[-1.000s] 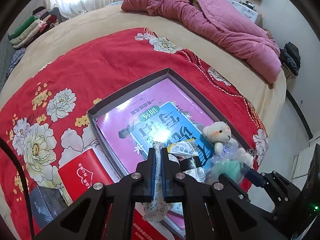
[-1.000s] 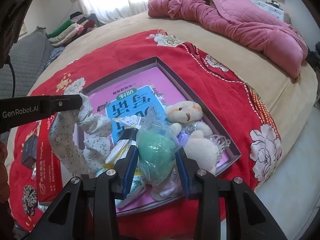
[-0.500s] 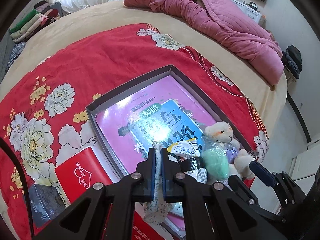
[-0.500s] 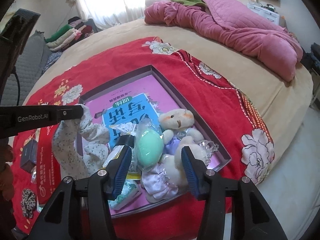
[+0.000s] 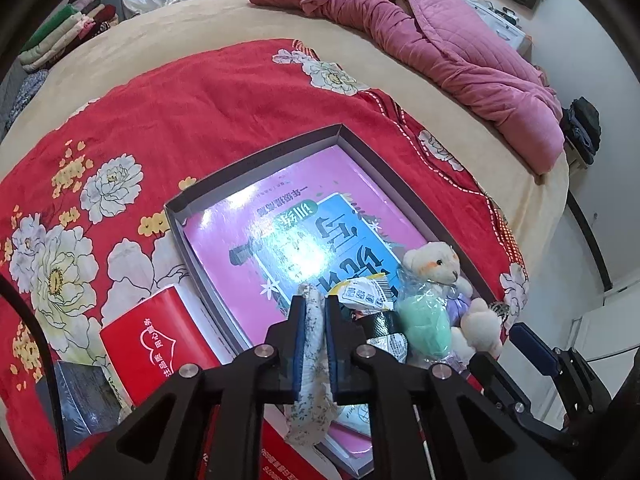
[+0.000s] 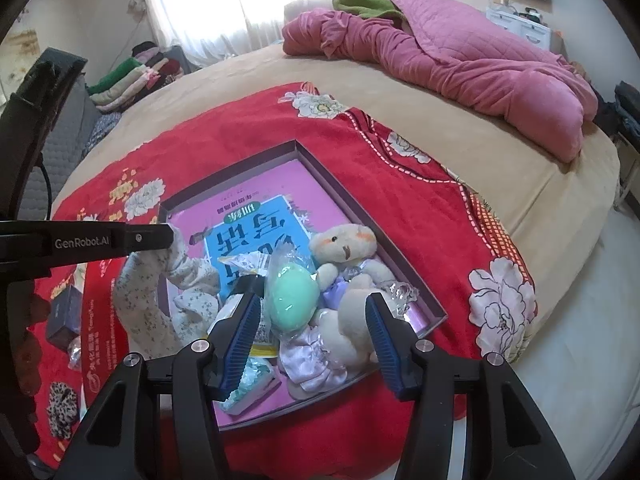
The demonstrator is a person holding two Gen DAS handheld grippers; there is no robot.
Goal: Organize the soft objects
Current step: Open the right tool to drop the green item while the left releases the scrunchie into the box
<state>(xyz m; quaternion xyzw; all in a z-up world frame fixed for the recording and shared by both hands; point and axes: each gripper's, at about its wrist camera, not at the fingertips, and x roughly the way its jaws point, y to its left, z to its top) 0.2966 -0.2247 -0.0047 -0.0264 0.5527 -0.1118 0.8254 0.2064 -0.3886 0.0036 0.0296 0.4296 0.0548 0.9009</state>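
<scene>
Left gripper [image 5: 316,312] first: I have it clamped on a floral cloth [image 5: 310,408], which hangs limp below the narrow jaws over the near left side of the shallow box [image 5: 256,160] on the bed. Just right of it lie a snack packet [image 5: 366,294], then a mint-green soft ball [image 6: 292,296] in clear wrap, then a cream teddy bear [image 6: 344,242]. Right gripper [image 6: 312,320]: its jaws are opening, pads clear of the ball and the bear's body lying between them.
</scene>
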